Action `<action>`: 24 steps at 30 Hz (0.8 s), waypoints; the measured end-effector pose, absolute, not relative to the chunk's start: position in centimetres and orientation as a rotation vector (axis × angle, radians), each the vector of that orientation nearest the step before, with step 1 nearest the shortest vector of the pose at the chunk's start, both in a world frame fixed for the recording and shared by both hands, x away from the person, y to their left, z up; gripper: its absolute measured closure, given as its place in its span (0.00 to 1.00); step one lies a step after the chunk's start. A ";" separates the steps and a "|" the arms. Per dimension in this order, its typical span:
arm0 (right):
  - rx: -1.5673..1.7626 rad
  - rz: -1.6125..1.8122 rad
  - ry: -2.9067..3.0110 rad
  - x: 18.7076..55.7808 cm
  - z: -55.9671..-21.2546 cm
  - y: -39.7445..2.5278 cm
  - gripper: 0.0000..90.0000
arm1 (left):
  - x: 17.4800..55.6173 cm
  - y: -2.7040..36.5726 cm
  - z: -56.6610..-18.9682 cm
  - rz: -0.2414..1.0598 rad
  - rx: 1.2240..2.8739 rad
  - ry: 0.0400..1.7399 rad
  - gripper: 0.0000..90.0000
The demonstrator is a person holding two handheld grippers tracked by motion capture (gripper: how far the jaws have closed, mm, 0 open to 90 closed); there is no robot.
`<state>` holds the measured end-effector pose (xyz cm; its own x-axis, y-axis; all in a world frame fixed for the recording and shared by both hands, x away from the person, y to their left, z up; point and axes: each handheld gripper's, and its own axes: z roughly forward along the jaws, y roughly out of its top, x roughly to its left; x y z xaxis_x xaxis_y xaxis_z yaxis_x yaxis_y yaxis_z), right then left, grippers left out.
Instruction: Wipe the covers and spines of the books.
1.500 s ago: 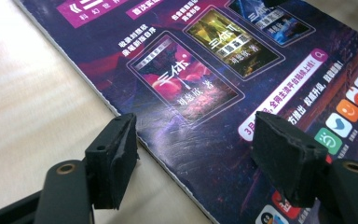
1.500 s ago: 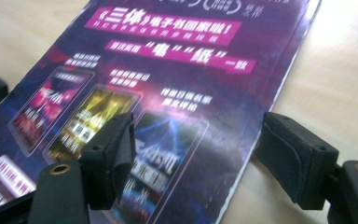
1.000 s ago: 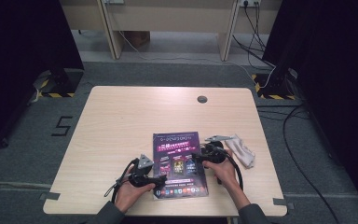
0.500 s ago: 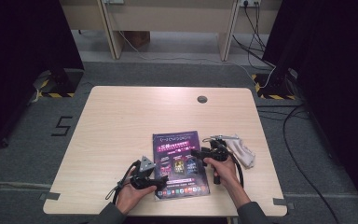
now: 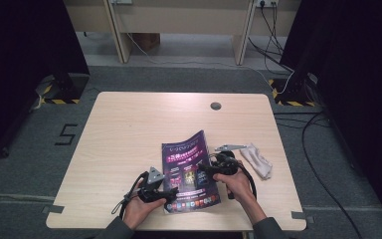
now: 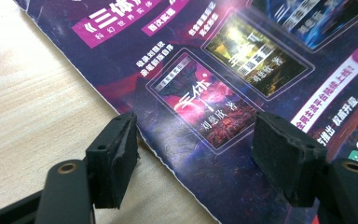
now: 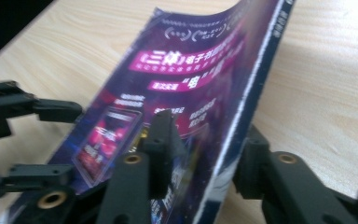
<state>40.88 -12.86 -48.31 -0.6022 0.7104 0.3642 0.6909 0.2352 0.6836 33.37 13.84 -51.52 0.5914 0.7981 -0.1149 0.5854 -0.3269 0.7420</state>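
Right gripper view puts my right gripper closest: its jaws straddle the spine edge of the magazine, one pad above the cover and one below, closed down on that edge, which is lifted and curling off the table. Left gripper view shows my left gripper at the magazine's opposite edge, jaws spread wide and holding nothing, one pad over bare wood, the other over the printed cover. High view has the magazine lying toward my side of the table, left gripper at its near left corner, right gripper at its right side. Just right of the magazine, beyond my right hand, lies a crumpled cloth; farther off is a round grommet.

I judge I am starting to raise or turn the magazine. Next I should steady the far edge with the left jaws so it doesn't slide.
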 end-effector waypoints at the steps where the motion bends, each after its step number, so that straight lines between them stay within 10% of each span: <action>1: 1.364 1.328 2.451 40.9 -48.3 -13.0 0.80 | 33.4 13.8 -51.5 0.350 2.042 1.097 0.34; 24: 1.277 1.200 2.537 42.5 -47.6 -12.8 0.86 | 32.6 19.5 -49.9 0.317 1.980 1.113 0.30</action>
<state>42.53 -12.78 -47.61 -0.6555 0.7038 0.2740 0.6583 0.3545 0.6641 32.60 19.54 -49.94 0.5771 0.7996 -0.1659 0.5922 -0.2699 0.7593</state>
